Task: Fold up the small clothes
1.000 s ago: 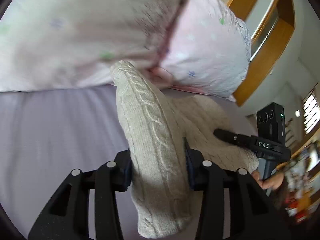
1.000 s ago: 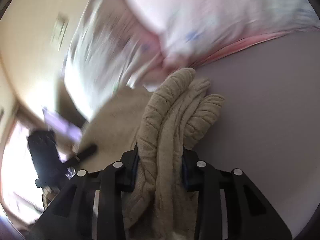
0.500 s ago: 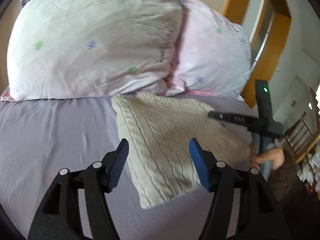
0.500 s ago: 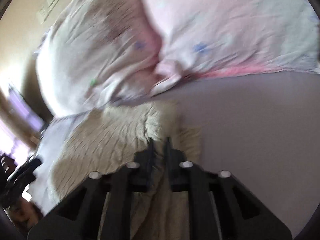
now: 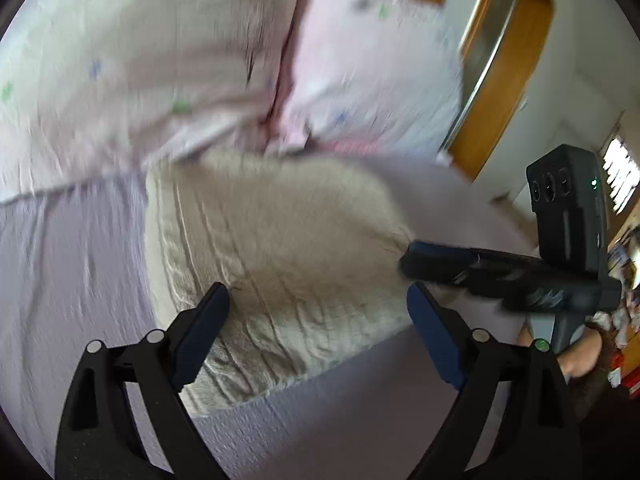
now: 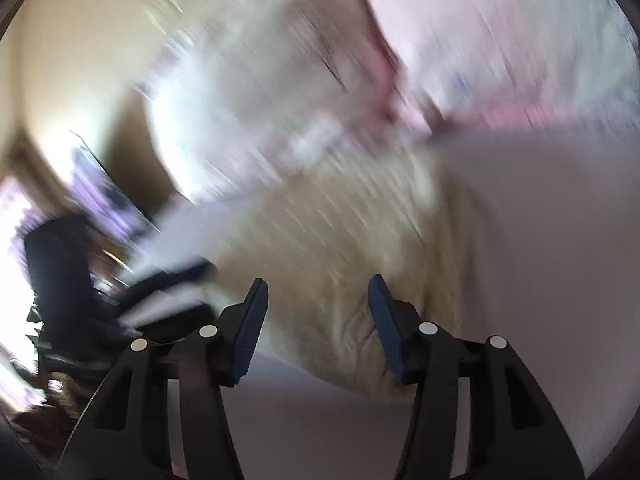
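A folded cream cable-knit sweater (image 5: 280,264) lies flat on a pale lilac bedsheet (image 5: 72,264), just below two pink-and-white pillows (image 5: 168,60). The left gripper (image 5: 316,320) hangs over it, tongs spread, holding nothing. The right gripper (image 6: 316,316) is likewise spread. A wooden door frame (image 5: 516,64) stands beyond the bed.

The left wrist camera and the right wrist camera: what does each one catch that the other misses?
Only the left wrist view shows the wooden door frame and the right gripper at the cream knit garment's edge. Only the right wrist view shows the beige wall, with the left gripper as a dark blur. Both show the garment lying on the lilac sheet below the pale pillows, each camera's own fingers spread apart.
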